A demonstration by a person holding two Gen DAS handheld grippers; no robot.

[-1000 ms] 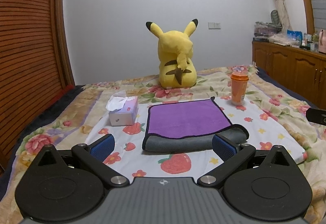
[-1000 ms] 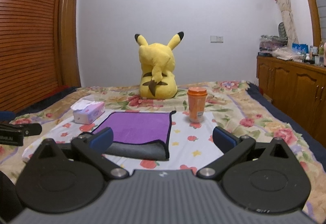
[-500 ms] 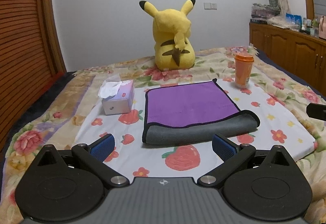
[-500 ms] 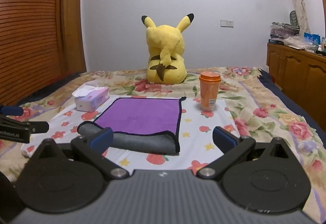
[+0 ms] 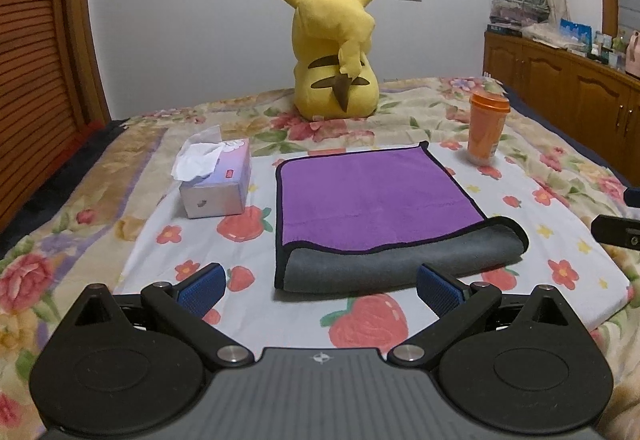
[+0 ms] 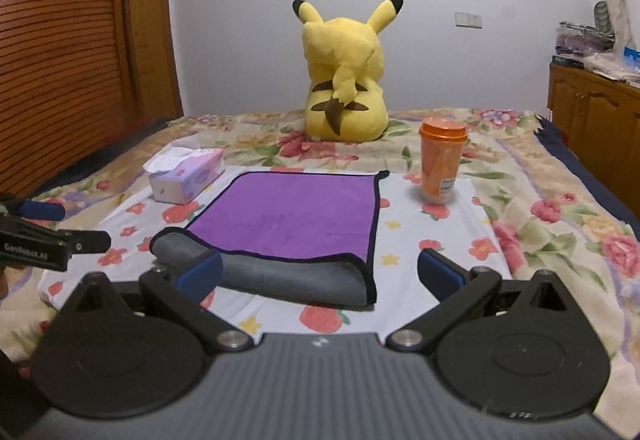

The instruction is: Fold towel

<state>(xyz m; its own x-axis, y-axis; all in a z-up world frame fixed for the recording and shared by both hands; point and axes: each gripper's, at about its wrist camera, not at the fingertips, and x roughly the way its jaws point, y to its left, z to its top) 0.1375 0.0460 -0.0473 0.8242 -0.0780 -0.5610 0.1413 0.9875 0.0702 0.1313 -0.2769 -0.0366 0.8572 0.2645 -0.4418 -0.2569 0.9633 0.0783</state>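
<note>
A purple towel (image 5: 368, 191) with a grey underside lies folded on the bed, its grey fold (image 5: 400, 260) at the near edge. It also shows in the right wrist view (image 6: 296, 211). My left gripper (image 5: 320, 288) is open and empty, just short of the fold. My right gripper (image 6: 320, 272) is open and empty, near the towel's near right corner; its left pad (image 6: 200, 272) overlaps the fold in view. The left gripper's tip (image 6: 56, 236) shows at the left edge of the right wrist view. The right gripper's tip (image 5: 618, 228) shows at the right edge of the left wrist view.
A tissue box (image 5: 216, 179) sits left of the towel. An orange lidded cup (image 5: 486, 127) stands at its far right. A yellow plush toy (image 5: 336, 55) sits behind. A wooden cabinet (image 5: 568, 87) lines the right wall, slatted wood (image 5: 36, 59) the left.
Both grippers have risen and moved nearer the towel, so it looks larger and is seen more from above. Both stay open. The towel has not moved.
</note>
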